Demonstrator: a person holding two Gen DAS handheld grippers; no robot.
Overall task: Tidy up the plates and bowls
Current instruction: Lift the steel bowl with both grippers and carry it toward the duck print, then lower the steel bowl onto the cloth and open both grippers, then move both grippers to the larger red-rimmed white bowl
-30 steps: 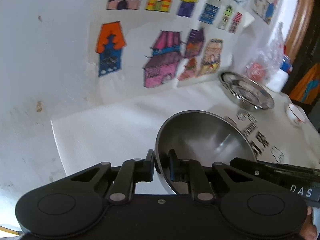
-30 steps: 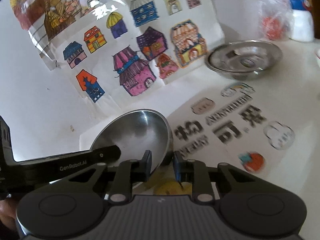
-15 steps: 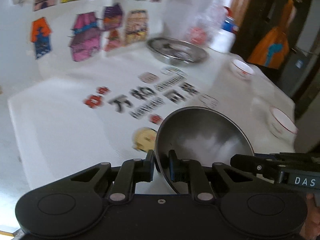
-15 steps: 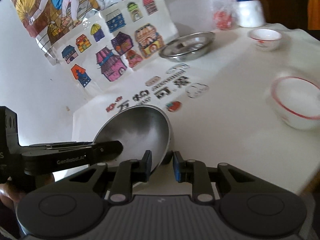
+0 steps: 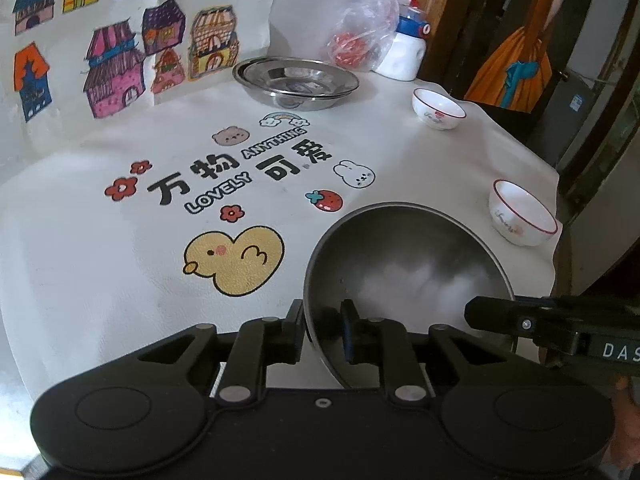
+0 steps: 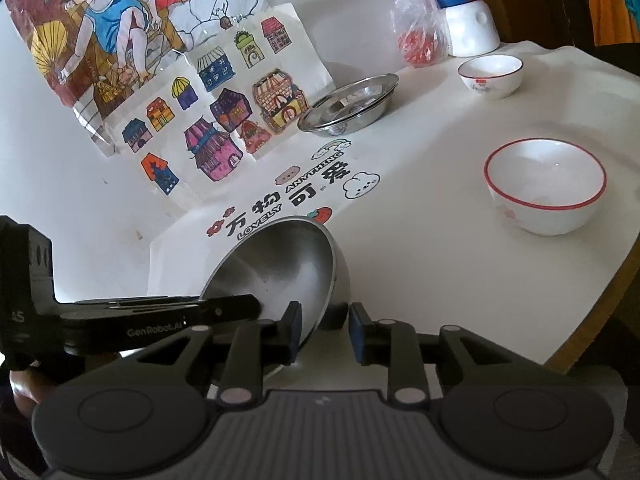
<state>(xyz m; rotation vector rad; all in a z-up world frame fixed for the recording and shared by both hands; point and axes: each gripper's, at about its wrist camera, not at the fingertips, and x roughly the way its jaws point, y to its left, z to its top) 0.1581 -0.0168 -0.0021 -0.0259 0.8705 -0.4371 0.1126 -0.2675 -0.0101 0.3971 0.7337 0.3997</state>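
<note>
While it sits tilted near the front edge of the desk, the round brushed-steel bowl has its rim between both sets of tongs, its dull grey hollow facing up and toward the left tongs. Those tongs straddle the near rim, one pad outside and one inside; they are opening, and a gap shows beside the metal. The right tongs are opening too, their left pad at the bowl's rim and the right pad standing clear of its wall. Just beyond the bowl the white desk cover carries a printed yellow duck and a strawberry. Further right stands a white red-rimmed ceramic bowl, with a smaller white bowl behind it. Shallow stacked steel plates lie by the wall, near a white bottle.
</note>
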